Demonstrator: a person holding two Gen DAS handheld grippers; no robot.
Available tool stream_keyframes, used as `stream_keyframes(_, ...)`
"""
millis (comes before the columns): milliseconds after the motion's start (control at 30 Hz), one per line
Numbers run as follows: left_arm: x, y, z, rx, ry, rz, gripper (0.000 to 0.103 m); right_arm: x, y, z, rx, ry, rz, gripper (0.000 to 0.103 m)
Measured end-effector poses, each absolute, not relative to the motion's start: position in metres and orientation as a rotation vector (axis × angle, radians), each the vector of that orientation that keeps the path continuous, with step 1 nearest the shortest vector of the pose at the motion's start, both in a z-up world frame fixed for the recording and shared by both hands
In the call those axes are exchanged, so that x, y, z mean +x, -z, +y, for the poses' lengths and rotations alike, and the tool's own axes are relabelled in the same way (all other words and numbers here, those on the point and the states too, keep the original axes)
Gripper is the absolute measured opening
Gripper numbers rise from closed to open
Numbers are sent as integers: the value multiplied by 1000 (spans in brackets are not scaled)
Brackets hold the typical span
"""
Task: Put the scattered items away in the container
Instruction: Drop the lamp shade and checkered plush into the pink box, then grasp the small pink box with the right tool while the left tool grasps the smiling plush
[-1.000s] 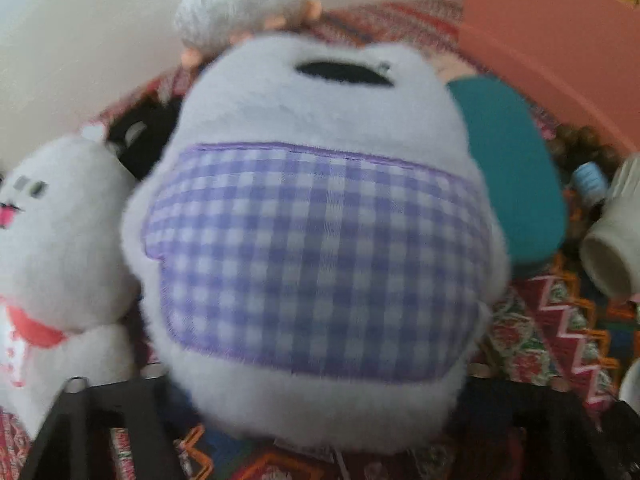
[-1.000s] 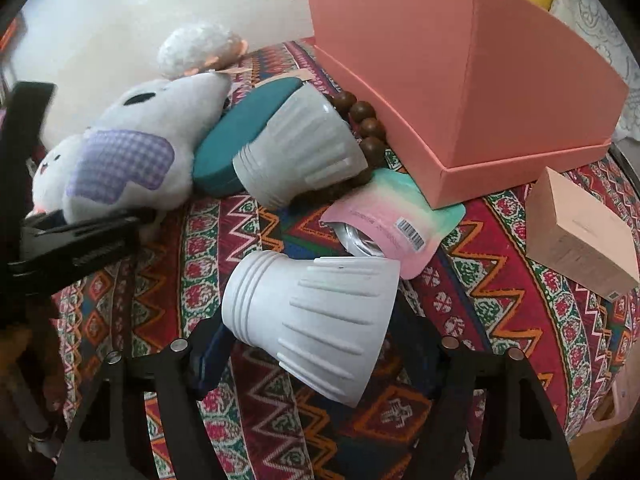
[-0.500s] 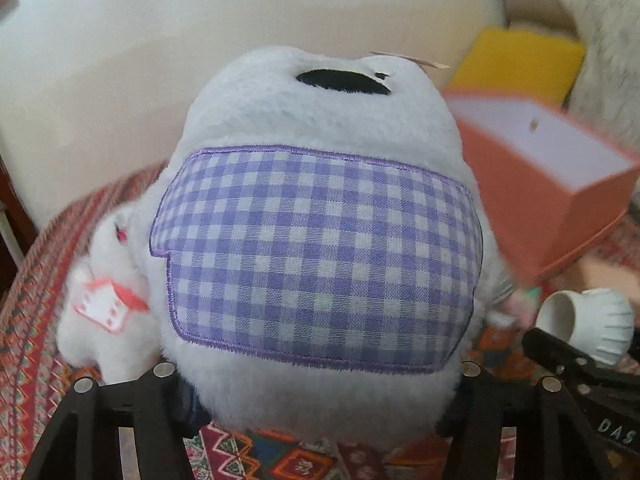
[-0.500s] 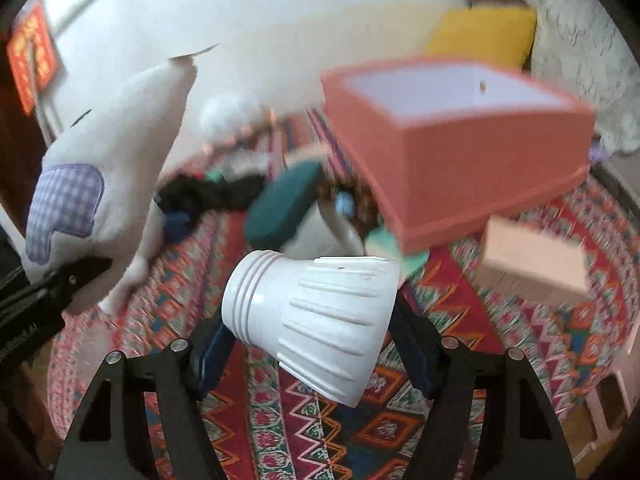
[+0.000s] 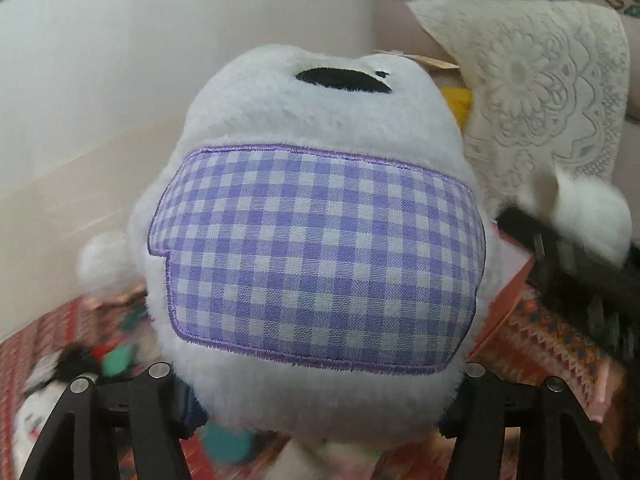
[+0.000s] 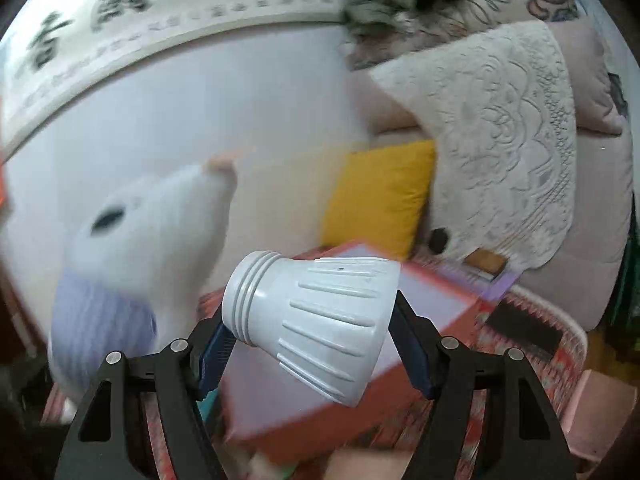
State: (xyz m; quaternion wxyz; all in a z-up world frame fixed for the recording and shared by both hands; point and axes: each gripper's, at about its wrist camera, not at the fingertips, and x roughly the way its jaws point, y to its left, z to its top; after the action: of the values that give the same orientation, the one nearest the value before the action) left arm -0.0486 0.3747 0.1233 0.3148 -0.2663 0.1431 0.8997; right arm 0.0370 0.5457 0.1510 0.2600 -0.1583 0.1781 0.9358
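My left gripper (image 5: 320, 400) is shut on a white plush toy (image 5: 320, 232) with a purple checked patch; the toy fills most of the left wrist view and hangs in the air. The same plush toy (image 6: 152, 240) shows blurred at the left of the right wrist view. My right gripper (image 6: 312, 344) is shut on a white ribbed plastic cone (image 6: 316, 320), held above the open orange box (image 6: 432, 304). In the left wrist view an edge of the orange box (image 5: 508, 300) peeks out right of the toy, with the white cone (image 5: 592, 212) blurred above it.
Several small items lie blurred on the patterned cloth (image 5: 52, 328) at the lower left. Behind the box stand a yellow cushion (image 6: 376, 196) and a lace-covered cushion (image 6: 500, 140) against a sofa. A pale wall (image 5: 160, 60) rises behind.
Both grippers have risen from the cloth and swung toward the orange box, carrying the plush toy and the white cone. The cone now hangs over the box opening.
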Motion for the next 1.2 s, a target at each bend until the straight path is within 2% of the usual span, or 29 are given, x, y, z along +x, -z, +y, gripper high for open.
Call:
stream_keyframes(67,-64,-110,406,-752,-2313,389,74,10,-150,585,-459,-2511,529,75)
stream_keyframes(133,-80,-94,431,-813,-2247,386,86,-8,-140,616,-498,-2543,604,76)
stream_keyframes(200,-95,-79,442,-860,-2216,370,91,-30,-119,642,-558,-2573,683,91)
stream_keyframes(233,-99,-72,443,-876,-2216,366,91,-39,-109,652,-588,-2579,723,103)
stream_keyframes(400,-91,-64,423,-883,-2276,373,92,-60,-84,665,-719,-2603,933,103)
stream_keyframes(500,-78,-65,410,-868,-2327,404,92,-54,-87,659,-747,-2605,897,103)
stream_keyframes(600,-69,-61,362,-883,-2353,372,95,-29,-94,633,-777,-2658,723,103)
stream_keyframes(700,-55,-42,298,-968,-2375,340,96,-2,-85,591,-947,-2736,476,103)
stream_keyframes(900,-35,-4,171,-1111,-2488,306,96,22,-19,524,-1417,-2745,-291,103)
stream_keyframes(1033,-43,5,106,-1165,-2586,270,96,20,48,503,-1688,-2570,-764,103)
stream_keyframes(1100,-56,4,76,-1169,-2644,262,96,13,72,501,-1753,-2493,-893,103)
stream_keyframes(1200,-79,4,45,-1180,-2656,233,97,1,98,501,-1816,-2431,-946,103)
